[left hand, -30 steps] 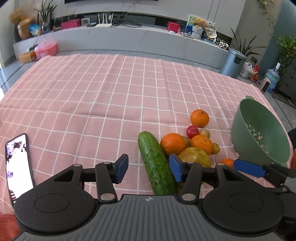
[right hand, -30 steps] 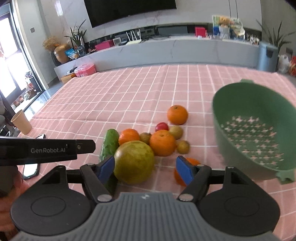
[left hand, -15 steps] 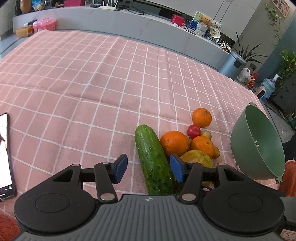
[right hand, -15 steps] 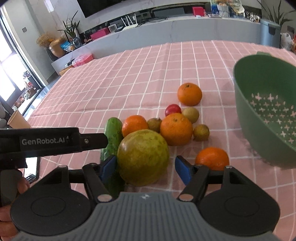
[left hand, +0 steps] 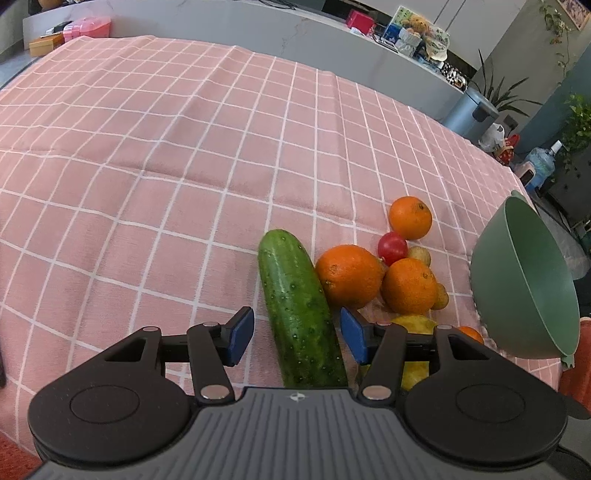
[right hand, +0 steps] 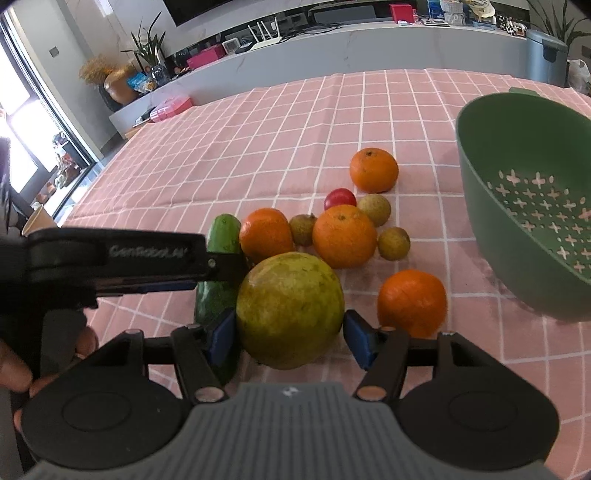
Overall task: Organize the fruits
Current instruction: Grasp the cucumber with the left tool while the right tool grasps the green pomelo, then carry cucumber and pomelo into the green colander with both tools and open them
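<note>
A cucumber (left hand: 301, 306) lies on the pink checked cloth between the open jaws of my left gripper (left hand: 297, 334), with gaps on both sides. My right gripper (right hand: 290, 334) is open around a large yellow-green round fruit (right hand: 290, 310); the pads are close to its sides. Oranges (right hand: 344, 236) (right hand: 373, 170) (right hand: 412, 297) (right hand: 266, 232), a small red fruit (right hand: 340, 198) and small brown fruits (right hand: 393, 243) lie in a cluster beyond. A green colander bowl (right hand: 524, 206) stands to the right, tilted. The left gripper (right hand: 110, 258) also shows in the right wrist view.
The pink checked tablecloth (left hand: 166, 147) stretches far to the left and back. A grey counter (left hand: 258, 29) with boxes runs behind the table. A bin (left hand: 469, 110) and plants stand at the far right.
Both grippers have moved forward and down toward the fruit. The cucumber now lies between the left jaws, and the yellow-green fruit sits deeper between the right jaws. The phone has left the left view.
</note>
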Motion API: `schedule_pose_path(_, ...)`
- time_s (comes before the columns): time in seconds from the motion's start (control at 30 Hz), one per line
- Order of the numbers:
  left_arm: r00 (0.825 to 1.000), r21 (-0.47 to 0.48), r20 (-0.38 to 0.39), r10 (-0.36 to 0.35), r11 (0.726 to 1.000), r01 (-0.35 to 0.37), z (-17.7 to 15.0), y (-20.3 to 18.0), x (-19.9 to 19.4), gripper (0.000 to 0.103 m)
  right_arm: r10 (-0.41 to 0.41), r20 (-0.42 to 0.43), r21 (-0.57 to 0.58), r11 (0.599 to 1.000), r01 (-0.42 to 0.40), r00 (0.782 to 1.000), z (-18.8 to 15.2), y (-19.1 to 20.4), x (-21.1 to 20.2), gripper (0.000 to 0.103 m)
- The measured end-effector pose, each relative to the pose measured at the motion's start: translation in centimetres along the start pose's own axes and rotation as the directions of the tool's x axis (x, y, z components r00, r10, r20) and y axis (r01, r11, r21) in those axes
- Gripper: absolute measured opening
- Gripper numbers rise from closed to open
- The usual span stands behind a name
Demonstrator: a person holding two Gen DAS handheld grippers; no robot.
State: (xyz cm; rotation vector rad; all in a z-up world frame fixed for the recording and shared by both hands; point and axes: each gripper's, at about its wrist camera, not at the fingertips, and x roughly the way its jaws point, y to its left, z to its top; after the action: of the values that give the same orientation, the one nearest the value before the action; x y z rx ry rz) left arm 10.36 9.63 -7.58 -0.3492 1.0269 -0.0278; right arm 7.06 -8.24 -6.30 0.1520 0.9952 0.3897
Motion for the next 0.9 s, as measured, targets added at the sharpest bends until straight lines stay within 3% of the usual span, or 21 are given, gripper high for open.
schedule_pose_path(0.17,1.000,0.006,-0.017,-0.006,1.000,0.006,-0.2,-0.4,0.5,0.047,0.008,0.011,0.005,1.000,-0.008,1.000,0.1,-0.2,0.1,0.060)
schedule_pose_path(0.4,1.000,0.001,0.009,0.002,1.000,-0.002,-1.0,-0.5,-0.2,0.044,-0.004,0.036,-0.018,1.000,0.005,0.999,0.0,0.0,0.0,0.059)
schedule_pose_path(0.67,0.994,0.009,0.112,0.019,1.000,-0.020,-2.6,-1.1,-3.1,0.043,-0.008,0.085,-0.078,0.997,0.014,0.996,-0.3,0.1,-2.4,0.059)
schedule_pose_path(0.9,0.981,0.043,0.194,-0.011,0.999,0.003,-3.9,-2.4,-5.9,0.042,-0.011,0.133,-0.092,0.995,0.023,0.991,-0.8,-0.9,-5.4,0.059)
